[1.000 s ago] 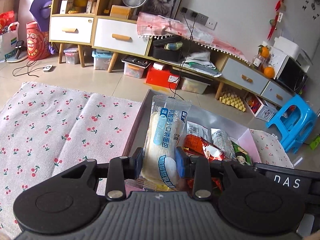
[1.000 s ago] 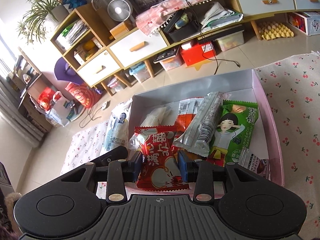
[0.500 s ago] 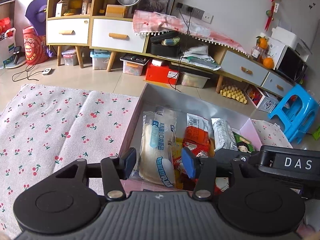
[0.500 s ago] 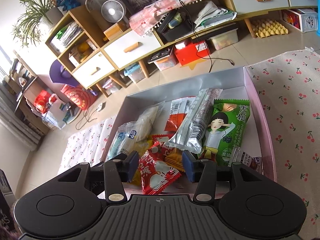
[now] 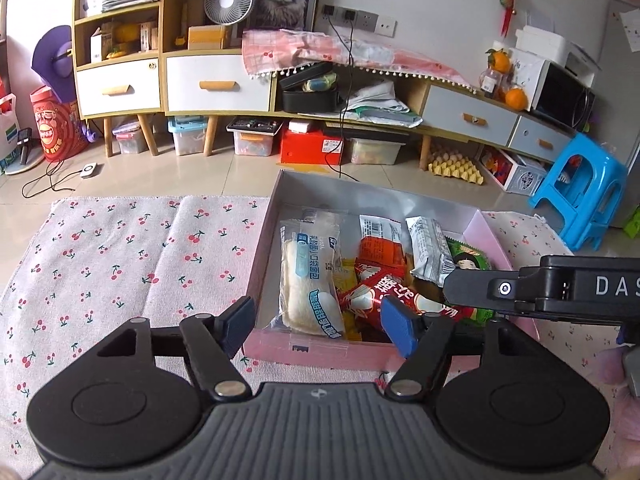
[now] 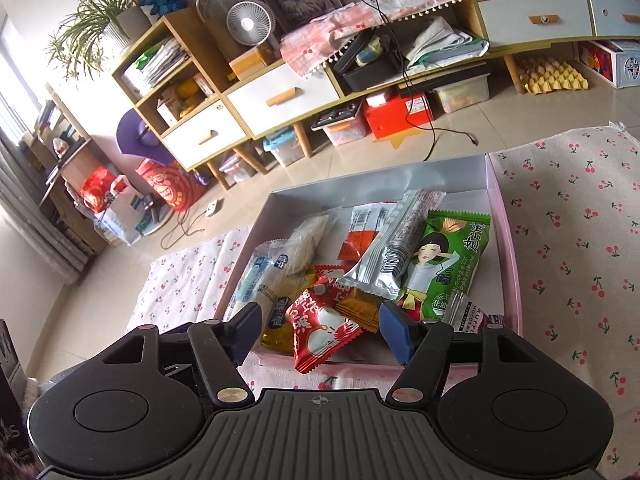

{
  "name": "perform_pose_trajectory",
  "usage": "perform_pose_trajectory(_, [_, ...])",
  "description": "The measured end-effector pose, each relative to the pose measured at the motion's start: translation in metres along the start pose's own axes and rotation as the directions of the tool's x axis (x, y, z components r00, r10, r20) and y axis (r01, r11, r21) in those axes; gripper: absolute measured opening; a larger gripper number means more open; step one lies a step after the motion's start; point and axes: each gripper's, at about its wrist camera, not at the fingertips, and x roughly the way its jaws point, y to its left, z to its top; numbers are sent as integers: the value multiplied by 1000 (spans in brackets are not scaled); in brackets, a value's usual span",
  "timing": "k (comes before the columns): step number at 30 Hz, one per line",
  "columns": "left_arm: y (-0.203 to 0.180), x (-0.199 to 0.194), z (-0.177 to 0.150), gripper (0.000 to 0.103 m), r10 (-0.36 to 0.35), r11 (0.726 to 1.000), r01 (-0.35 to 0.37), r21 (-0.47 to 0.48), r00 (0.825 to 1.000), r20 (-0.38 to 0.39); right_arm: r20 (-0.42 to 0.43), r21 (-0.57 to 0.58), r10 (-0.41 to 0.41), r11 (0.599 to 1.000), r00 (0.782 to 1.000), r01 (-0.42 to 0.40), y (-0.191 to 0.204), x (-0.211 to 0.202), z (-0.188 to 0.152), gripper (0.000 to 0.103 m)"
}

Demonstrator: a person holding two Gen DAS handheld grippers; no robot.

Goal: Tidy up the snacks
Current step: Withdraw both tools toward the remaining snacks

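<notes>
**Left wrist view: both packets let go, lying in the box**

Left wrist cam: left gripper (image 5: 318, 326) has its jaws apart, just been opening, nothing pressed btwn the pads. The bread packet (image 5: 310, 276) lies flat in the pink box (image 5: 320, 350), along its left side, clear of both pads. Right wrist cam: right gripper (image 6: 320, 330) likewise spread, jaws just been opening; the red snack packet (image 6: 324, 326) sits btwn them w/o contact, its lower corner hanging over the near box wall. Silver packet (image 6: 394, 252) and green packet (image 6: 448, 268) lie further in, overlapping.

Handling, as I judge it:
- All look light, soft film pouches; little force needed.
- Film prob. slippery and crinkly, so pinch a flat sealed end or edge, not the puffed middle.
- Bread is squashy; grip the seam at the near end, gently.
- Red packet likely holds brittle crackers: take the overhanging corner or side seam, avoid crushing.
- Pile is loose; lifting one may drag neighbours.
</notes>
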Motion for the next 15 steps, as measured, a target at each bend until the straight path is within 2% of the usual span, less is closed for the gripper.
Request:
perform_pose_trajectory(3, [-1, -4, -4, 73, 13, 999, -13, 46, 1000, -3, -10, -17, 1, 1000, 1000, -1, -1, -7, -2, 72])
perform_pose_trajectory(5, [-2, -6, -7, 75, 24, 997, -23, 78, 1000, -10, -16, -29, 0, 1000, 1000, 0, -3, -12, -5, 80])
perform_pose_trajectory(11, [-3, -17, -17, 88, 38, 988, -34, 153, 999, -20, -44, -73, -3, 997, 999, 0, -5, -25, -18, 85])
perform_pose_trajectory(15, [-6, -25, -25, 91, 47, 977, -40, 210, 998, -30, -70, -108, -8, 994, 998, 0, -5, -31, -27, 86])
